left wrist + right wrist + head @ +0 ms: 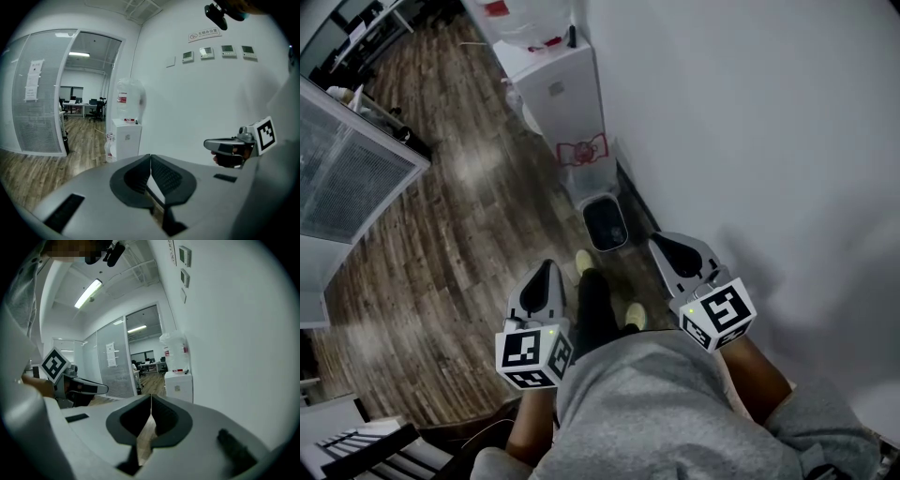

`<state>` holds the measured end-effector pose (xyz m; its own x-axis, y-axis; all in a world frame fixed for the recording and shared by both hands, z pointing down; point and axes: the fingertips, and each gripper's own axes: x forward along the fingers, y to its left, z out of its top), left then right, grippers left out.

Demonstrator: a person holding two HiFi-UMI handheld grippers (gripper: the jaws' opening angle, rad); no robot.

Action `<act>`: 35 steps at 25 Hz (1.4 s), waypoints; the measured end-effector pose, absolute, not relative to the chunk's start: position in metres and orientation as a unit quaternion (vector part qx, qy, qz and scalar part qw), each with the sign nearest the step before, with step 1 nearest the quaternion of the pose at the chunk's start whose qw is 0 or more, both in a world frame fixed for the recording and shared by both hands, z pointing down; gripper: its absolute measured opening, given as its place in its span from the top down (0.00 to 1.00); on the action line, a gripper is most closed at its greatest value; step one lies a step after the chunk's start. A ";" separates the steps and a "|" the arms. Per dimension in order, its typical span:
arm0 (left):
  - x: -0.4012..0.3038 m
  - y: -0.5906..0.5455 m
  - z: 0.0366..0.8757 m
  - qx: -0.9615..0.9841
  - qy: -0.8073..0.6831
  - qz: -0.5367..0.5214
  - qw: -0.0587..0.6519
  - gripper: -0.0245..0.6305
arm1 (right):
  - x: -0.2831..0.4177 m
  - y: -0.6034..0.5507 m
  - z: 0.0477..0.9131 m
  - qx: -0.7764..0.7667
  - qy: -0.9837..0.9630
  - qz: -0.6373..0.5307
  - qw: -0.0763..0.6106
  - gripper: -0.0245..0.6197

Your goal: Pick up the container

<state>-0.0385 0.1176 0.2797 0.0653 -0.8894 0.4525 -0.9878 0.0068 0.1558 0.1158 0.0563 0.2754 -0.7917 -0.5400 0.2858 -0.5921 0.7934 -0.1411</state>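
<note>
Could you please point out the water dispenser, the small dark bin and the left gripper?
water dispenser (567, 94), head view, white front panel.
small dark bin (606, 223), head view, its dark top.
left gripper (547, 267), head view, tip of its shut fingers.

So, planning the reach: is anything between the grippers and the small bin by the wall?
Nothing visible, save the person's own shoe. The left gripper and right gripper, both shut, are short of the bin; the water dispenser stands beyond it.

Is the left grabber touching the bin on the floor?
Apart. The head view shows the left gripper up by the person, with bare floor between it and the bin.
</note>
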 end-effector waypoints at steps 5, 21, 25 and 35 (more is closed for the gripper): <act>-0.056 0.090 0.291 0.699 -0.669 0.114 0.226 0.94 | 0.099 0.031 0.283 0.306 -0.938 0.111 0.121 0.92; -0.100 -0.019 0.299 0.728 -0.635 0.114 0.234 0.94 | 0.055 -0.070 0.292 0.339 -0.922 0.119 0.141 0.92; -0.111 -0.037 0.301 0.733 -0.626 0.117 0.239 0.94 | 0.044 -0.086 0.294 0.346 -0.918 0.123 0.149 0.92; -0.142 -0.075 0.315 0.747 -0.603 0.114 0.256 0.94 | 0.012 -0.120 0.300 0.360 -0.911 0.127 0.154 0.92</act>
